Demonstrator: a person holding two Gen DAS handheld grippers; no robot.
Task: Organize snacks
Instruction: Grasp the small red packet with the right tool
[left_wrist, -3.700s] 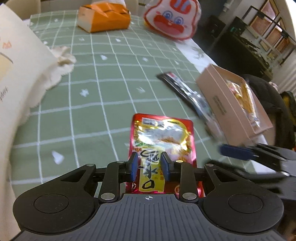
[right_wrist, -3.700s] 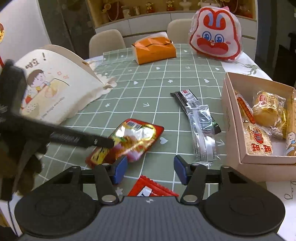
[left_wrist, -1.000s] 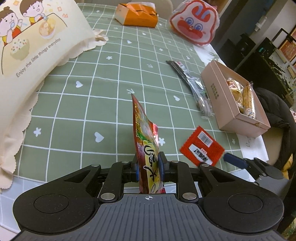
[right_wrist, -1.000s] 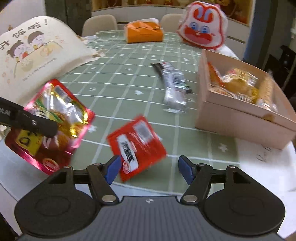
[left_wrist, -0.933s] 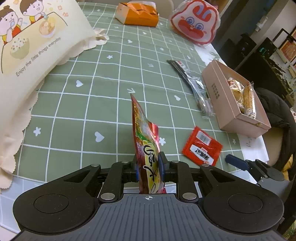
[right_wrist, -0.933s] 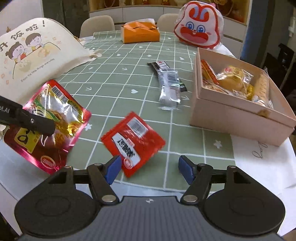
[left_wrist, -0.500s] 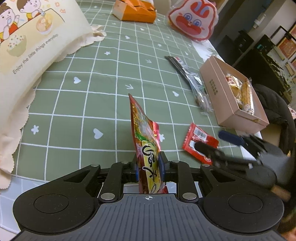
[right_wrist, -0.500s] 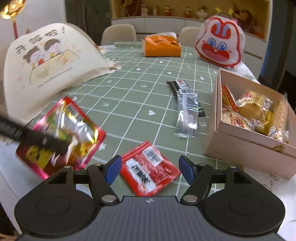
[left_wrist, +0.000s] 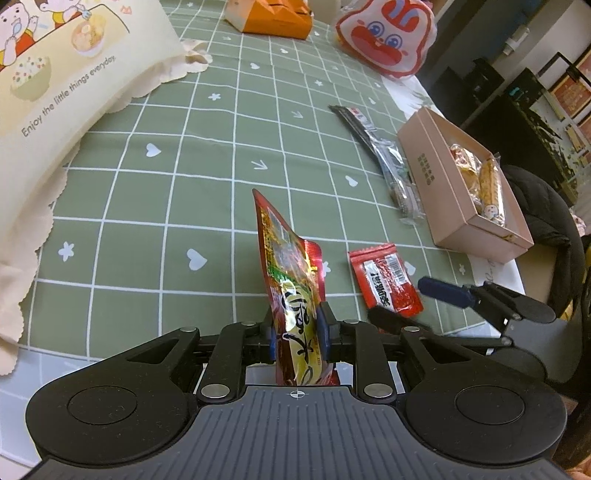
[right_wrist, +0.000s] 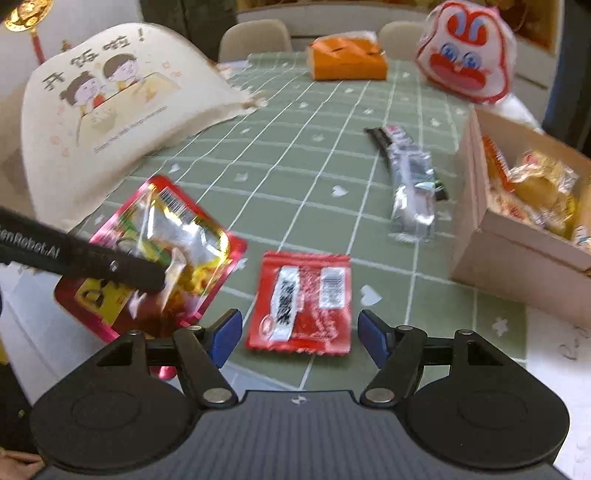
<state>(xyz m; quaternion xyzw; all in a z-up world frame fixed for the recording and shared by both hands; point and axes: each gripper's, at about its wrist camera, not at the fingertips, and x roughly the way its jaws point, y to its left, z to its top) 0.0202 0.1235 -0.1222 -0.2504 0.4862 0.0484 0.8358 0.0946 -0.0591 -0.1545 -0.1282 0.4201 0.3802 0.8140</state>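
Glossy foil pouch (left_wrist: 291, 291) pinched in left hand-held gripper (left_wrist: 297, 332) — right hand-held gripper (right_wrist: 299, 332) agape over flat red sachet (right_wrist: 301, 302).

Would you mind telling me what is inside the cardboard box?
The box holds several wrapped snacks, yellow and orange packets lying side by side. Its near wall hides the bottom, so anything beneath them cannot be seen.

Glossy foil packet (left_wrist: 291, 280), matt cardboard box (left_wrist: 436, 184)
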